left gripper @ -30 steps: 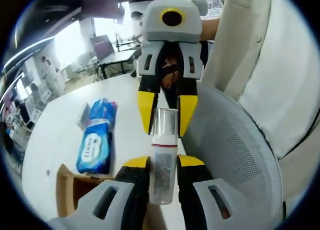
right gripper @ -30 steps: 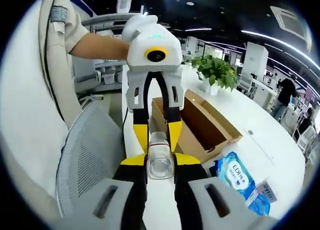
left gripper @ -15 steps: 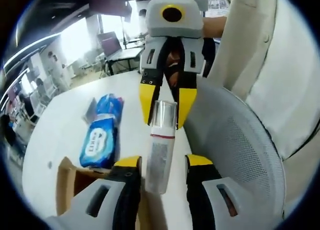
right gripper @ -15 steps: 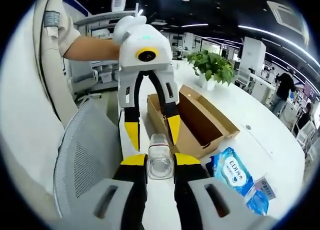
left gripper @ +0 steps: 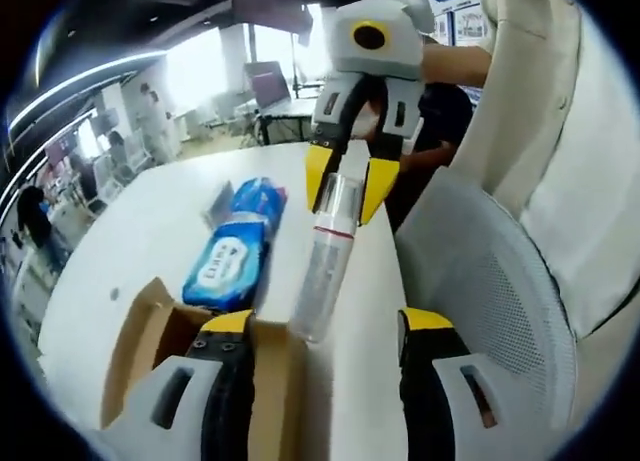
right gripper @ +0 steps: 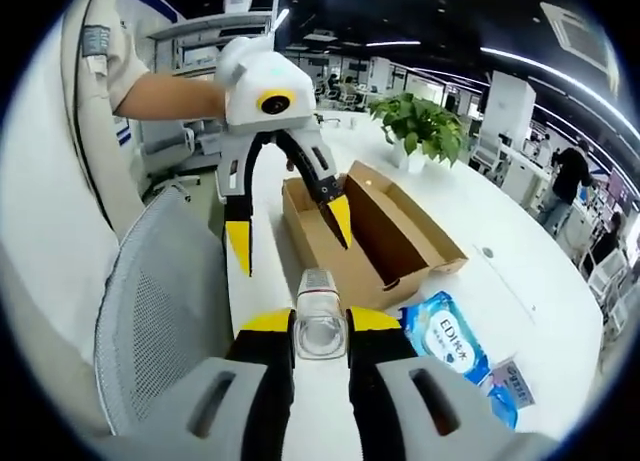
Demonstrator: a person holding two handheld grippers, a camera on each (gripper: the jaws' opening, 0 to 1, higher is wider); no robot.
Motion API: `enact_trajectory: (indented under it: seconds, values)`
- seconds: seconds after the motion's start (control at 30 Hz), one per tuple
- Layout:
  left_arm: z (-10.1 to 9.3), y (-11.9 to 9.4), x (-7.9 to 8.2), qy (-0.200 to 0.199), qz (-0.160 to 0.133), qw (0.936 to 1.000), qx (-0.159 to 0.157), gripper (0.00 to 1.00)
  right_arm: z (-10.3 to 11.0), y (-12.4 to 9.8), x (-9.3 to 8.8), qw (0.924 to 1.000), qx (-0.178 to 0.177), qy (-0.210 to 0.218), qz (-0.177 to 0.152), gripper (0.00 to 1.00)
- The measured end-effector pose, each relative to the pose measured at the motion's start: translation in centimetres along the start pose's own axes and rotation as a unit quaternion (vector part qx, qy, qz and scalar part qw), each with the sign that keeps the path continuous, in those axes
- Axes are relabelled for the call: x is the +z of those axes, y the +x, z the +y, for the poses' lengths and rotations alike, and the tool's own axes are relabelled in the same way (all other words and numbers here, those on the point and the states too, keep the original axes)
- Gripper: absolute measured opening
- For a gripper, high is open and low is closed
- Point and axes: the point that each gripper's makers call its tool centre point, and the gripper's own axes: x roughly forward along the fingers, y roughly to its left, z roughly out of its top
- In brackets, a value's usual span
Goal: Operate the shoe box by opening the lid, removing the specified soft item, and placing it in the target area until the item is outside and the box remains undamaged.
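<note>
Right gripper (right gripper: pixel 320 326) clamps the clear bottle (right gripper: pixel 318 321) at its cap end. Left gripper (left gripper: pixel 325 326), jaws spread wide, flanks the bottle base without apparent contact; the shoe box (right gripper: pixel 360 236) sits open beyond.

The brown cardboard shoe box (right gripper: pixel 365 236) is sitting open on the white table (right gripper: pixel 480 281), its flaps standing up. A clear bottle (left gripper: pixel 328 256) with a printed label is hanging above the table's edge, beside the box, tilting, its capped end pinched.

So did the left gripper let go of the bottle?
Yes. The left gripper has opened and pulled back toward the box, while the right gripper holds the bottle.
</note>
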Motion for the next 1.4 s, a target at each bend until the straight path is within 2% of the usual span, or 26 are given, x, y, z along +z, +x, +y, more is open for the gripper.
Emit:
enact_trajectory:
  seconds: [0.43, 0.77, 0.93, 1.1, 1.4]
  values:
    - [1.4, -1.9, -0.1, -0.067, -0.039, 0.9951, 0.062, 0.79, -4.1, -1.0, -0.7, 0.9981, 0.0, -0.046, 0.041, 0.16]
    - [1.9, -3.1, -0.8, -0.089, -0.044, 0.9896, 0.104, 0.92, -8.5, -1.5, -0.8, 0.9945, -0.003, -0.075, 0.072, 0.16]
    - [1.9, -3.9, -1.7, -0.103, -0.041, 0.9869, 0.117, 0.98, -10.7, -1.7, -1.1, 0.9921, -0.006, -0.086, 0.091, 0.17]
    - [2.0, -4.8, -2.1, -0.111, -0.041, 0.9841, 0.133, 1.0, -13.2, -1.6, -1.7, 0.988, -0.004, -0.101, 0.117, 0.17]
    - [1.9, -6.2, -2.6, -0.12, -0.04, 0.9791, 0.159, 1.0, -16.1, -0.6, -2.8, 0.9807, 0.012, -0.111, 0.161, 0.17]
